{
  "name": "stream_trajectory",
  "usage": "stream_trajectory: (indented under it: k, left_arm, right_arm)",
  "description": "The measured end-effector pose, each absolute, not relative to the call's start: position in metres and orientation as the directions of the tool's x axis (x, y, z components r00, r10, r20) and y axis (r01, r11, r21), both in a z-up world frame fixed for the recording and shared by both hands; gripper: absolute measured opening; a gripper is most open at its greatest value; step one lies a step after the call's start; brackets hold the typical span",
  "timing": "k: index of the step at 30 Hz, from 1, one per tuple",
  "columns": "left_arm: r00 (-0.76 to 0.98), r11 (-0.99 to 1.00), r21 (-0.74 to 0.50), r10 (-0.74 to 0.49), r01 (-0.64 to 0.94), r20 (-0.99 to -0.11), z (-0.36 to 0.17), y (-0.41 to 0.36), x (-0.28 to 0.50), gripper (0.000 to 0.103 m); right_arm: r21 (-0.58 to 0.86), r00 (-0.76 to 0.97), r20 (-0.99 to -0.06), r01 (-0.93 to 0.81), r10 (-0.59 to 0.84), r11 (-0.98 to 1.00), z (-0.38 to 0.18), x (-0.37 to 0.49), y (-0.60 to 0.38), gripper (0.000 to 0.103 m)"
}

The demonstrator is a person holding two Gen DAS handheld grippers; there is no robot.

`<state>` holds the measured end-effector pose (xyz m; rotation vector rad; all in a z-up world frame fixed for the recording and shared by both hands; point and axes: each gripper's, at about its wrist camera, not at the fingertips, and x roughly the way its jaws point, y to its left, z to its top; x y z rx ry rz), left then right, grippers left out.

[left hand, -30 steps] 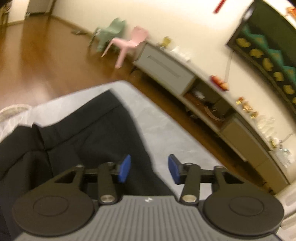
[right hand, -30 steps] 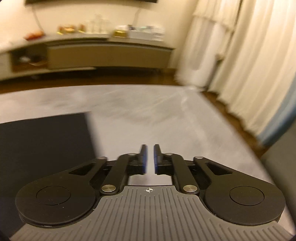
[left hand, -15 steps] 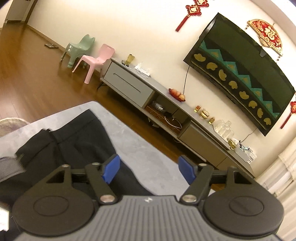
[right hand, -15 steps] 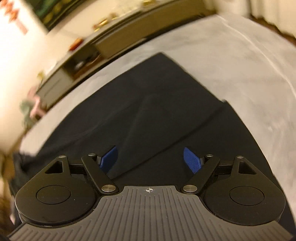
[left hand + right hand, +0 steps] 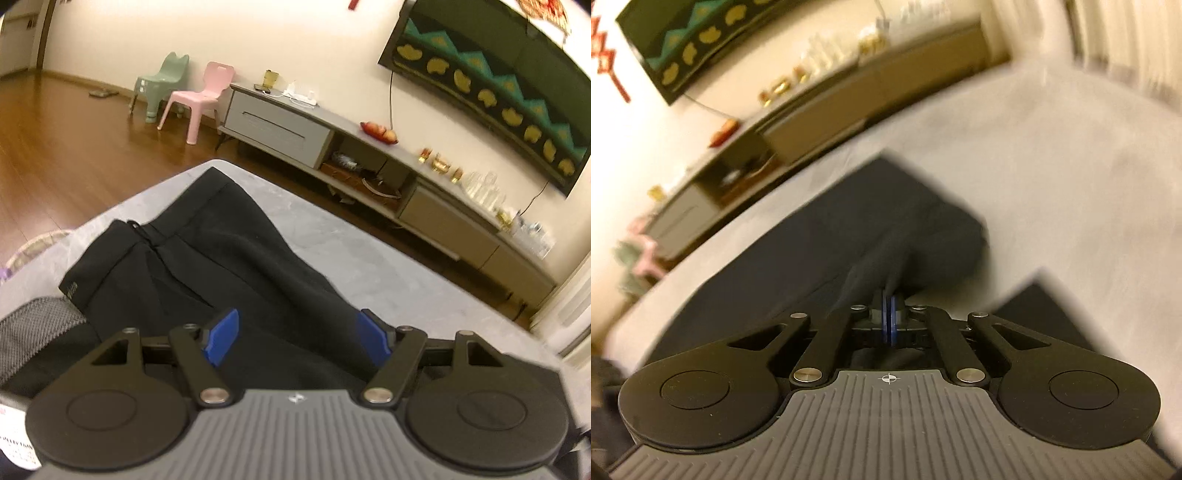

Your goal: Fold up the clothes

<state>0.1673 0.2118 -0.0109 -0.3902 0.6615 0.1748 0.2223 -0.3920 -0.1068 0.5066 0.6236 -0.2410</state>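
Left claw open, blue pads wide apart, hovering over the black fabric trousers, holding nothing. Trousers lie spread flat on a grey marbled counter, waistband toward the far-left edge. Right claw is closed, pads pinched on a raised fold of the same black trousers; right view blurred. Grey mesh item sits beside the waistband, lower left. Beyond: long grey TV cabinet, pink plastic chair, green plastic chair, wall TV.
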Motion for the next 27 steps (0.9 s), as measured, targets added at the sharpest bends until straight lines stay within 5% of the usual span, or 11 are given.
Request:
stream_trajectory:
  k: [4,7,8,14,22,27]
  left_arm:
    - [0.766,0.934,-0.249,0.038,-0.255,-0.642,-0.016,0.208,0.177,0.072]
    - [0.752,0.942,-0.241,0.019,-0.235,-0.659,-0.015,0.208,0.178,0.072]
    - [0.752,0.946,-0.234,0.016,-0.225,-0.659,-0.01,0.209,0.174,0.072]
    - [0.792,0.984,-0.109,0.048,-0.143,-0.609,0.02,0.221,0.113,0.079]
    - [0.733,0.977,0.17,0.022,0.129,-0.68,-0.031,0.224,0.072,0.08]
    - [0.699,0.96,0.218,0.035,0.174,-0.714,-0.071,0.243,0.075,0.08]
  right_arm:
    - [0.249,0.795,-0.518,0.493,-0.316,0.834,-0.07,0.212,-0.413,0.0]
    - [0.172,0.748,-0.543,0.543,-0.38,0.822,-0.07,0.209,-0.425,0.0]
    - [0.177,0.735,-0.568,0.548,-0.37,0.817,-0.073,0.208,-0.428,0.0]
    - [0.357,0.743,-0.623,0.548,-0.244,0.757,-0.073,0.178,-0.432,0.048]
    - [0.399,0.755,-0.654,0.396,-0.046,0.827,-0.068,0.124,-0.374,0.071]
    - [0.409,0.714,-0.697,0.319,0.067,0.855,-0.081,0.086,-0.329,0.073]
